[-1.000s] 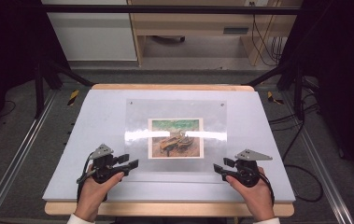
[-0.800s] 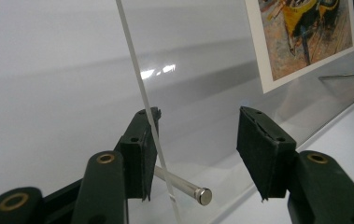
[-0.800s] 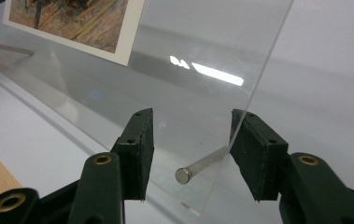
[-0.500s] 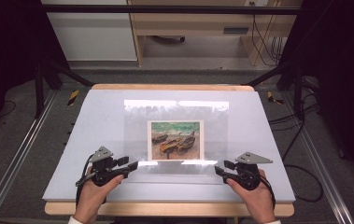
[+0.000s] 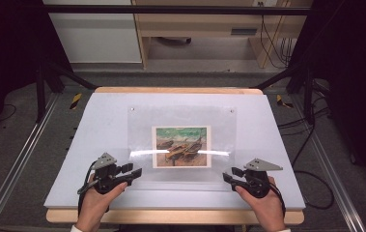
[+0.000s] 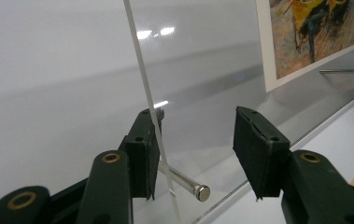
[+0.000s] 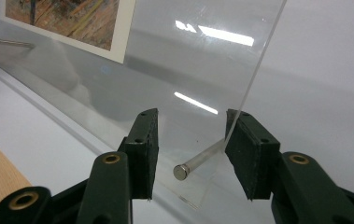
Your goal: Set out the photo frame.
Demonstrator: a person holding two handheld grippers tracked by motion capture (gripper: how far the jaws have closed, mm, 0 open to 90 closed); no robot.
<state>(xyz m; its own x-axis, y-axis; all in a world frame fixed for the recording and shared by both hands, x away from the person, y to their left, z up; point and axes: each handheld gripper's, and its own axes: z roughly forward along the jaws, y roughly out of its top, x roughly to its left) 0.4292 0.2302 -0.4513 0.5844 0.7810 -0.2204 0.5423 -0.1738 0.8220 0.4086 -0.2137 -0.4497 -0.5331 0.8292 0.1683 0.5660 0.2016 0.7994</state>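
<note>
Judging from the high view, the job in hand is fitting or taking apart a clear picture frame, and it sits at an early, grip-taking stage. At 7 o'clock from the picture (image 5: 181,146), the left tool (image 5: 132,173) stands at the near left corner of the clear sheet (image 5: 142,130). Its jaws have just been closing, but they are not clamped yet. In the left gripper view the sheet's edge lies against the left-hand jaw, the near-left pin (image 6: 184,182) pokes out between the two jaws, and the other jaw stands apart from both, so the tool remains released. In the middle, the sheet rests on the white worktop (image 5: 98,121) with the boat picture behind it at the centre. A band of glare crosses its lower part, and two small studs mark its far corners at 11 and 1 o'clock. At 5 o'clock, the right tool (image 5: 229,176) mirrors the first at the near right corner. Its jaws too have just been closing. The right gripper view shows the sheet's edge touching the right-hand jaw and the near-right pin (image 7: 198,161) between the jaws, with the left-hand jaw clear of them, so this tool is released too. What looks done is the approach and the lining-up on both near corners. Left to do, as I read it, is closing on the pins or corners and then working the sheet. Whether the sheet is going on or coming off cannot be told.
</note>
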